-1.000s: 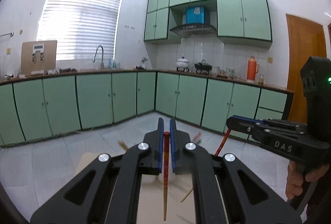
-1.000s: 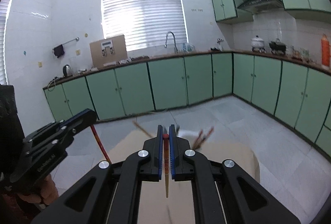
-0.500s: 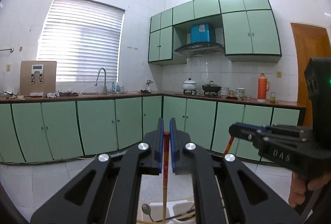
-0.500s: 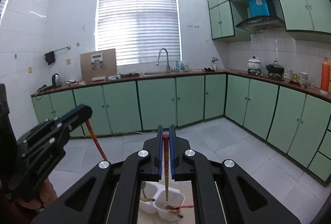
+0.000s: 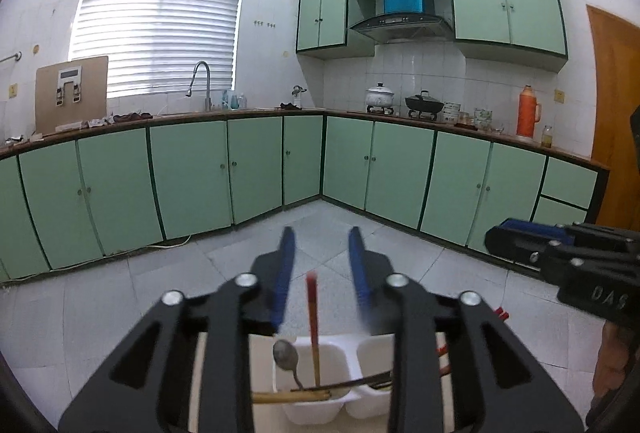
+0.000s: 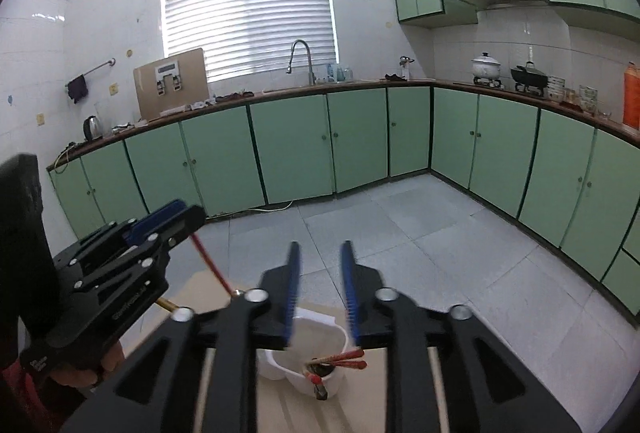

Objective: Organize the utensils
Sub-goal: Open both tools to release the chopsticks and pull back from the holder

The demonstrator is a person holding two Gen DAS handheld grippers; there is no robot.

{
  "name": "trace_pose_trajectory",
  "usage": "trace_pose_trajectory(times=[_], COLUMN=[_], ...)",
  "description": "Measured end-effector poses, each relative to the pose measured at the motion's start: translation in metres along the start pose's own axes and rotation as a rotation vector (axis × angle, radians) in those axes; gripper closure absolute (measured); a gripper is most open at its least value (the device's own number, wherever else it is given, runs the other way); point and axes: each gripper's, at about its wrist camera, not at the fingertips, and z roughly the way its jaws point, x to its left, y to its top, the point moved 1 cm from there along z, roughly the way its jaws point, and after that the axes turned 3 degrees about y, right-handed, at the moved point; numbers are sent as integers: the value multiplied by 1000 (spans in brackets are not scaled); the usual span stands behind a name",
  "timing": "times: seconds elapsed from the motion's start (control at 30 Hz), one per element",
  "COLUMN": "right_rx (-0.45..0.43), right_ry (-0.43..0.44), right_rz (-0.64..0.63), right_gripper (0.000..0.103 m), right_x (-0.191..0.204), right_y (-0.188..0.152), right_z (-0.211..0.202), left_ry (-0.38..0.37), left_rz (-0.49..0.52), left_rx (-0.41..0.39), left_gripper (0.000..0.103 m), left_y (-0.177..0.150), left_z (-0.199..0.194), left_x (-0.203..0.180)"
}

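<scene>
Just below my left hand-held gripper (image 5: 320,273) a white two-cup holder (image 5: 308,409) sits on the tabletop (image 6: 276,413). Its jaws have just been opening, and a red-tipped chopstick (image 5: 312,317) stands free between them, its lower end in the left cup beside a spoon (image 5: 286,355). My right hand-held gripper (image 6: 320,283) has also just been opening, with nothing between its jaws. Green cabinets (image 5: 192,173) stand beyond.
</scene>
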Motion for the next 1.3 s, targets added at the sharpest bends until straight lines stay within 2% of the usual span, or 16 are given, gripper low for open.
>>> trace_pose_trajectory(times=[0.03,0.1,0.13,0.2,0.4,0.5,0.77,0.93,1.3], right_rx=[-6,-23,-34,-59,-94,-100,-90,-82,-93], right_ry=[-2,-7,-8,-10,-25,-33,-19,3,-5], right_rz=[5,13,17,21,23,26,30,33,-6], right_gripper=[71,62,54,49,37,34,18,7,6], right_x=[-1,-3,-3,-1,9,14,32,42,63], right_y=[-1,-1,-2,-5,-22,-31,-57,-72,-88], right_z=[-4,-13,-18,-32,-64,-76,-102,-117,-138], left_ry=[3,3,3,5,22,27,36,29,26], left_rz=[0,-1,-3,-2,1,1,-13,-20,-14], left_rx=[-2,-3,-4,-4,5,14,22,22,4], left_gripper=[68,51,48,36,21,17,8,6,6], left_y=[-2,-7,-9,-11,-26,-34,-47,-51,-55], left_z=[-5,-16,-21,-31,-68,-84,-124,-150,-193], left_x=[2,6,7,7,7,7,10,14,12])
